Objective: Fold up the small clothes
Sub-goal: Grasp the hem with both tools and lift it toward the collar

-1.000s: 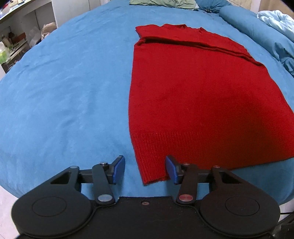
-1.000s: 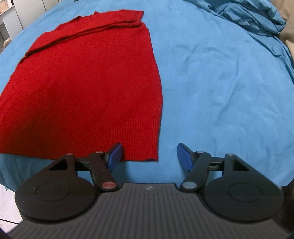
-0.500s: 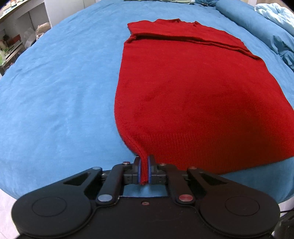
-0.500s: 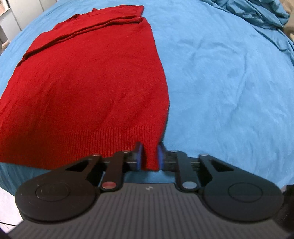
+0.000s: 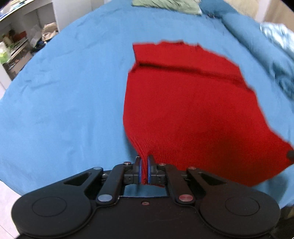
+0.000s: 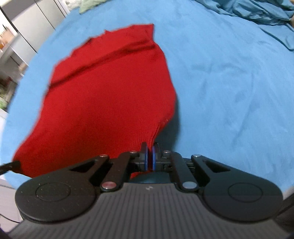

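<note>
The right tongs (image 6: 149, 156) are pinched tight on the ribbed hem corner of a red knitted sweater (image 6: 110, 88) — the fabric pulls up into a taut peak between the blue pads (image 6: 145, 159). The rest of the sweater drapes back onto the blue bed (image 6: 229, 82), its far end folded over.

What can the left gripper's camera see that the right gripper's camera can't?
Only the left wrist view shows the left gripper pinching the red sweater's left hem corner, plus the shelves crowded with things and the pale blue quilt.

Only the right wrist view shows the right gripper pinching the right hem corner, plus grey cabinet doors.

Both show the red sweater, its near edge lifted and its far end folded over, the blue bedsheet and a green pillow at the far end.
</note>
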Motion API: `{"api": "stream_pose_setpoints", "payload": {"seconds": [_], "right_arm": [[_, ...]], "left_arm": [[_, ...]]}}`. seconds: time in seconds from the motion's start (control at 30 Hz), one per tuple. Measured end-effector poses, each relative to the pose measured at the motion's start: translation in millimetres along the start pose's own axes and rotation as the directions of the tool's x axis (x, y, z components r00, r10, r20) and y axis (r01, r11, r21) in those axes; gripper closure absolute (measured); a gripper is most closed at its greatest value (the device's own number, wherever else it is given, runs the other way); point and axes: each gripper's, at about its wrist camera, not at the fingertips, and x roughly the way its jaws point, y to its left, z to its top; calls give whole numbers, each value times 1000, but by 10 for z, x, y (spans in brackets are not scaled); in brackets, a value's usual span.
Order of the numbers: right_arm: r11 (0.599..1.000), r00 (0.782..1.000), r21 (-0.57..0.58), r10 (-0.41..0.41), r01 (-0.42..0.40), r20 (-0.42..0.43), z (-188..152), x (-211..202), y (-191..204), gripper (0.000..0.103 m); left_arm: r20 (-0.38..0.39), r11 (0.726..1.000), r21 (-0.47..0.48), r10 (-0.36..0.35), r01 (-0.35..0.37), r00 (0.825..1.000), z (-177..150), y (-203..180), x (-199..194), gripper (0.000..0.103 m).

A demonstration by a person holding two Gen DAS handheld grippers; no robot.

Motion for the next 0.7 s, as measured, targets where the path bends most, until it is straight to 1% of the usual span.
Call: {"api": "stream_pose_setpoints", "payload": {"seconds": [0.07,0.2,0.27,0.3,0.37,0.43,0.47,0.53,0.57,0.6,0.63,0.7], "right_arm": [[999,999,17,46,-46,4,237,-129,35,83],[988,990,62,136,-139,46,908,-311,50,83],[980,982,87,175,-181,72,1267,-316,31,83],[973,976,99,198,-206,86,1498,-284,28,83],[963,966,113,232,-244,114,1920,-178,17,83],[956,959,126,249,-266,137,2378,19,21,83],[952,956,133,256,-274,142,2586,149,20,83],[955,958,135,245,-265,152,2966,507,54,83],[962,964,134,216,-237,155,3146,770,77,83],[968,970,136,188,-209,155,3239,1030,79,83],[973,974,134,168,-188,150,3329,1309,90,83],[970,977,163,159,-181,139,3429,1917,39,83]], "left_arm": [[28,999,-53,-4,5,1000,261,1,-176,97],[112,993,-119,11,2,994,846,-67,-355,97],[166,992,-124,22,-1,986,1190,-141,-358,97],[193,993,-122,30,-6,981,1380,-186,-324,97],[231,991,-130,29,1,973,1746,-261,-182,97],[269,989,-148,22,19,963,2116,-290,66,97],[285,989,-150,32,12,958,2338,-304,272,97],[299,986,-170,46,6,953,2641,-309,694,97],[292,980,-200,45,15,955,2761,-276,949,97],[274,969,-246,46,24,961,2855,-219,1264,97],[245,960,-279,52,19,968,2904,-170,1541,97],[179,946,-324,84,-22,980,2947,-99,2152,97]]}}
